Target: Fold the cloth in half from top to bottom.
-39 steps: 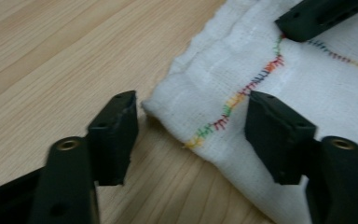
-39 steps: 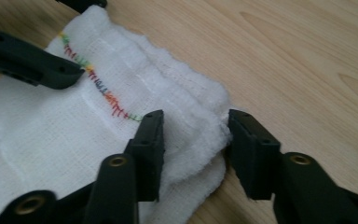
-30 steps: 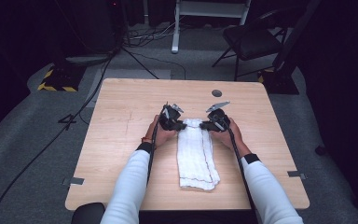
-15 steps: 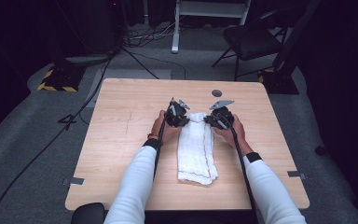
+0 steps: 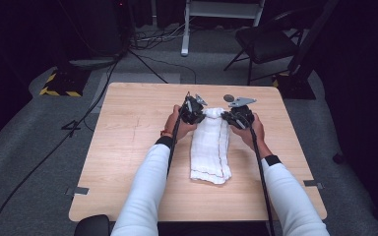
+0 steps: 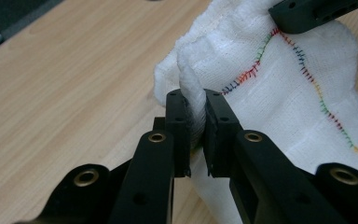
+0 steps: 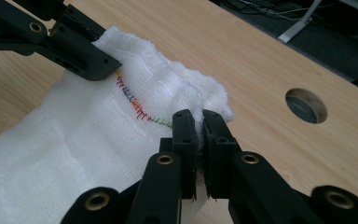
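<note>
High view shows the pale wood-grain table (image 5: 128, 147) with a folded white towel (image 5: 209, 147) lying lengthwise at its middle, waffle-textured cloth. 2 white-sleeved forearms reach to the towel's far end. Left gripper (image 6: 195, 135) is clenched on a bunched far corner; right gripper (image 7: 199, 140) pinches the other far corner. Both gripper views reveal multicoloured hem stitching; the right gripper view shows a round hole (image 7: 306, 105) in the table beyond the towel.
</note>
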A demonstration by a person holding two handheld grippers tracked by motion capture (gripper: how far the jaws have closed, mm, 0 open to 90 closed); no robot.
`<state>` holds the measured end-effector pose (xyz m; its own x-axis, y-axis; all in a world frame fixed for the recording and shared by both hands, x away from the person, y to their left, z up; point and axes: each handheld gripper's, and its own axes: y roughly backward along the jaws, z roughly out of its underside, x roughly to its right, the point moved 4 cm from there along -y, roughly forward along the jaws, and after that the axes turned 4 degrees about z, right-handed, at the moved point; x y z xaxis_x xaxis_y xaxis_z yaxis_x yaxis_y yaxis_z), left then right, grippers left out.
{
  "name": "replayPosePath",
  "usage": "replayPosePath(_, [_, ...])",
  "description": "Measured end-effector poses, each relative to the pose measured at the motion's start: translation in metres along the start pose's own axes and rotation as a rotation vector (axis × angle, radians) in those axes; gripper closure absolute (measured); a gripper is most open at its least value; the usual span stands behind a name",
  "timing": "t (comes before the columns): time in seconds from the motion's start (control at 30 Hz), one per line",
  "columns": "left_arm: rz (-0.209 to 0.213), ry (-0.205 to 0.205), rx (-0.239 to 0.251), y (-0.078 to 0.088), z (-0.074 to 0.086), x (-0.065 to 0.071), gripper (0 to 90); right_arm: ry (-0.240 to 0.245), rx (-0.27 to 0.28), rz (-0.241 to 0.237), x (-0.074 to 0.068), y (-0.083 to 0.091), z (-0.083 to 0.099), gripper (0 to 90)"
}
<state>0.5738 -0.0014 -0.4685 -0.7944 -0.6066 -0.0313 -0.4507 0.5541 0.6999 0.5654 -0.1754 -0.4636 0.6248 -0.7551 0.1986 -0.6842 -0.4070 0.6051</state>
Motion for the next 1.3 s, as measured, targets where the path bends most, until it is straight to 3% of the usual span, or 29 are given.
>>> replayPosePath(0.13, [-0.003,0.006,0.036,0.005,-0.006,-0.002,81.9,-0.003,0.023,0.009,0.005,0.005,-0.007,85.2])
replayPosePath(0.33, [-0.006,-0.016,0.029,0.008,-0.010,-0.001,81.9,0.015,0.028,0.016,0.007,0.009,-0.012,85.2])
replayPosePath(0.47, [0.001,-0.011,0.049,0.015,-0.014,0.001,81.9,0.015,0.038,0.018,0.008,0.015,-0.015,85.1])
replayPosePath(0.63, [0.008,-0.036,0.060,0.026,-0.014,0.005,81.8,0.015,0.052,0.009,0.005,0.024,-0.019,85.2])
replayPosePath(0.87, [0.045,-0.059,0.070,0.036,-0.006,0.013,81.6,0.040,0.057,-0.001,-0.004,0.032,-0.019,85.1])
replayPosePath(1.07, [0.090,-0.057,0.085,0.038,0.006,0.018,81.6,0.055,0.067,-0.037,-0.014,0.038,-0.013,85.2])
replayPosePath(1.3, [0.126,-0.086,0.111,0.044,0.020,0.029,81.0,0.047,0.082,-0.083,-0.021,0.044,-0.003,85.2])
